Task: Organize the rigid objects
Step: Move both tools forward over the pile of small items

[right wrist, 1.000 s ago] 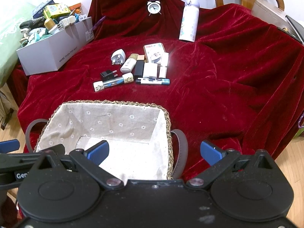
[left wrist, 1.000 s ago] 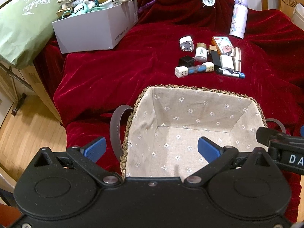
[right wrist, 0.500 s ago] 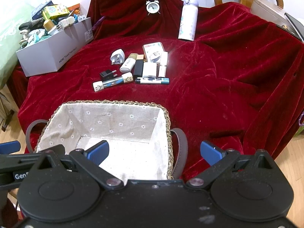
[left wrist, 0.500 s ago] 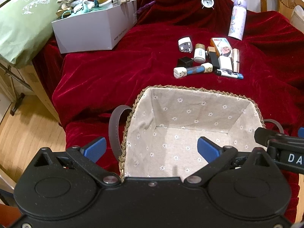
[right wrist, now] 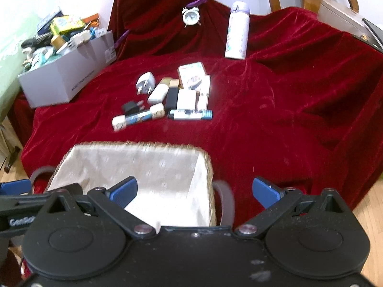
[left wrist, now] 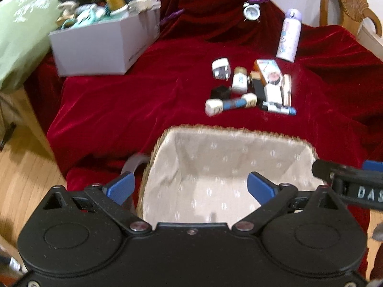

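Small rigid objects [left wrist: 251,88] are sitting upper right of centre in the left view, nearer than a second ago, beyond the empty basket [left wrist: 229,134], left tongs [left wrist: 190,186] spread and empty. Right view: right tongs [right wrist: 195,191] gaping too, advancing toward the pile for a first pick.

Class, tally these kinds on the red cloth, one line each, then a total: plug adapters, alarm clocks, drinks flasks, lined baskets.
Plug adapters: 2 (white plug adapter, black plug adapter)
Alarm clocks: 1 (alarm clock)
Drinks flasks: 1 (flask)
Lined baskets: 1 (basket)
Total: 5
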The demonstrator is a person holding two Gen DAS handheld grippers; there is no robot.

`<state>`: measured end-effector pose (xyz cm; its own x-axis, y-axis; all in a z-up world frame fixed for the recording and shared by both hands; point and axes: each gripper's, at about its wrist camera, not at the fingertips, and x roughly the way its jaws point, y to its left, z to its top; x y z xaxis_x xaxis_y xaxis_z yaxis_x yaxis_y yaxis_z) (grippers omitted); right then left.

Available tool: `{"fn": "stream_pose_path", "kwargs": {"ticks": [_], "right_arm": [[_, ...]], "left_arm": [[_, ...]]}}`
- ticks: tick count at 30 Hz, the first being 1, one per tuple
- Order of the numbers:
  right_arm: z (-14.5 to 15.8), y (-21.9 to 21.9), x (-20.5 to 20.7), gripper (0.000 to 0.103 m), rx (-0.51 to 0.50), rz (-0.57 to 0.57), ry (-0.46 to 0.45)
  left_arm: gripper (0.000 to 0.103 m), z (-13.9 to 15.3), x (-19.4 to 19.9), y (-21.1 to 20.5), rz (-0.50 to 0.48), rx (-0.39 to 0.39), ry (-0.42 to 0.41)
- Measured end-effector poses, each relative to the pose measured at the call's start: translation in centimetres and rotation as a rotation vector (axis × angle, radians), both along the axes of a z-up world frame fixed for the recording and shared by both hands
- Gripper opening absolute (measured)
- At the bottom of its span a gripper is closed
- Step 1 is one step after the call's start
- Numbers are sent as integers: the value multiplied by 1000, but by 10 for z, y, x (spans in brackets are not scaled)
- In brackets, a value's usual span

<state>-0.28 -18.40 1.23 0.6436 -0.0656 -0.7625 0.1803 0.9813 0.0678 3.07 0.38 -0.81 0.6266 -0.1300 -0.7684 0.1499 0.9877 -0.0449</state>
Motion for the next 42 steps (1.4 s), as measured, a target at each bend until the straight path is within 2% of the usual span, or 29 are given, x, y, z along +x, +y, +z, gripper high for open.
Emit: {"fn": "stream_pose_path", "kwargs": {"ticks": [6, 9, 12, 15, 19, 29, 32, 37, 42], "right_arm": [[-8, -22, 58, 103, -7, 24, -94], [-15, -27, 89, 103, 4, 58, -87], [-24, -26, 115, 101, -6, 74, -63], [-34, -24, 129, 99, -21, 70, -41], [-41, -29, 140, 98, 8, 64, -14], [-47, -41, 149, 98, 57, 16, 36], [-46, -39, 152, 100, 57, 26, 50], [-46, -28, 162, 102, 63, 49, 74], [-56, -26, 176, 102, 78, 32, 113]], "left_arm": [[97, 9, 41, -12, -38, -51, -38], [98, 7, 63, -25, -44, 5, -58], [98, -5, 86, -37, -53, 79, -42], [97, -16, 105, -37, -38, 96, -18], [97, -27, 128, -31, -29, 80, 45], [96, -55, 171, -23, 38, 250, 102], [95, -56, 173, -16, 45, 187, 129], [95, -49, 164, -11, 10, 92, 111], [95, -49, 172, 1, 48, 14, 134]]}}
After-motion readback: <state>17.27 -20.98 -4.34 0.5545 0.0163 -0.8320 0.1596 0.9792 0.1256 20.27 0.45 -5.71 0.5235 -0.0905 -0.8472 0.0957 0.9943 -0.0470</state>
